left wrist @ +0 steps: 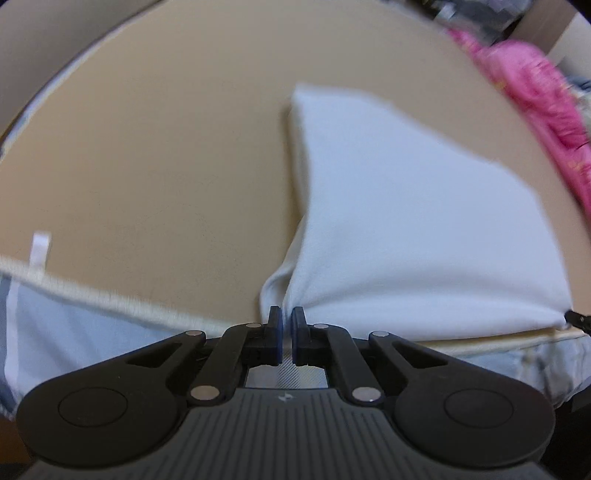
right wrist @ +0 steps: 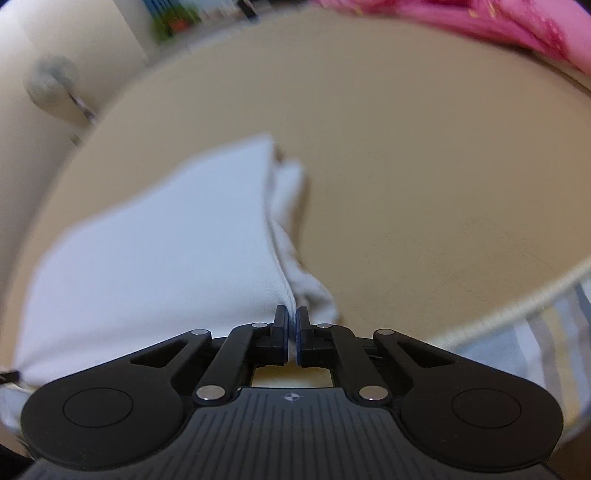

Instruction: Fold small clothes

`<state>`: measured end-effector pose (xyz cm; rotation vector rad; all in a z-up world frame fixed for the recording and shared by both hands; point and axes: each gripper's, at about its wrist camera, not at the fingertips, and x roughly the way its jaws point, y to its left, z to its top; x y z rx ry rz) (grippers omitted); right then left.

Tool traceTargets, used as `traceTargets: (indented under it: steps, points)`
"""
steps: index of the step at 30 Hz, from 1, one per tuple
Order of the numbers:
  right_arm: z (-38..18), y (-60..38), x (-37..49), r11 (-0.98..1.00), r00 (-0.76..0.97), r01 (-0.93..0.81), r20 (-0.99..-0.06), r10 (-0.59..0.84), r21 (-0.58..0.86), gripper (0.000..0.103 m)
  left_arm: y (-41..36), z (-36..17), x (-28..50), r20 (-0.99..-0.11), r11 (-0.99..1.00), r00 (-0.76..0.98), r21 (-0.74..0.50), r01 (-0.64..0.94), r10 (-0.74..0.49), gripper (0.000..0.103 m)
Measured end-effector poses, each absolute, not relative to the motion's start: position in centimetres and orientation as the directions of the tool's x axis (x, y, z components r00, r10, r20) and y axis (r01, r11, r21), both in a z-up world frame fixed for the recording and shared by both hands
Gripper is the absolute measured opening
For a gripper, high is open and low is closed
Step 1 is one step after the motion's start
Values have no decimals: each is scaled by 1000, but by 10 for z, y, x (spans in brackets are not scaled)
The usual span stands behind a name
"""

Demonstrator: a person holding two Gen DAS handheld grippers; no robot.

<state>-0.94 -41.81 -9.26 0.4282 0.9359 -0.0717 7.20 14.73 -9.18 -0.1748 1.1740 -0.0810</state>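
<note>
A small white garment (left wrist: 399, 221) lies partly folded on a tan table (left wrist: 166, 147). My left gripper (left wrist: 287, 317) is shut on its near left corner, and the cloth pulls up into the pads. In the right wrist view the same white garment (right wrist: 159, 254) spreads to the left. My right gripper (right wrist: 291, 317) is shut on its near right corner, where several layers bunch together. The tip of the right gripper (left wrist: 578, 319) shows at the right edge of the left view. Both views are blurred by motion.
A heap of pink clothes (left wrist: 535, 107) lies at the far right of the table, and it shows along the top of the right view (right wrist: 498, 26). The table's near edge has a pale trim (left wrist: 110, 295). A door handle (right wrist: 55, 81) is at far left.
</note>
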Motion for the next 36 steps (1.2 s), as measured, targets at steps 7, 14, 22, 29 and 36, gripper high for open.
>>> traceTargets:
  steps: [7,14,22,29,36]
  points:
    - [-82,-409,-16,940,636,265,-771,-4,214,21,162,-89,78,-890,963,411,-255,-87,-198,26]
    - [-69,-395,-18,946,716,120,-686,128,302,23,154,-81,78,-866,982,482,-181,-48,-136,26]
    - [-89,-376,-12,974,603,116,-793,85,193,28,147,-76,74,-874,982,470,-176,-64,-126,27]
    - [-84,-372,1,991,575,63,-816,58,115,28,160,-77,78,-873,962,460,-243,-125,-161,31]
    - [-11,-398,-8,978,779,50,-620,90,204,39,185,-86,82,-862,903,433,-377,-204,-262,38]
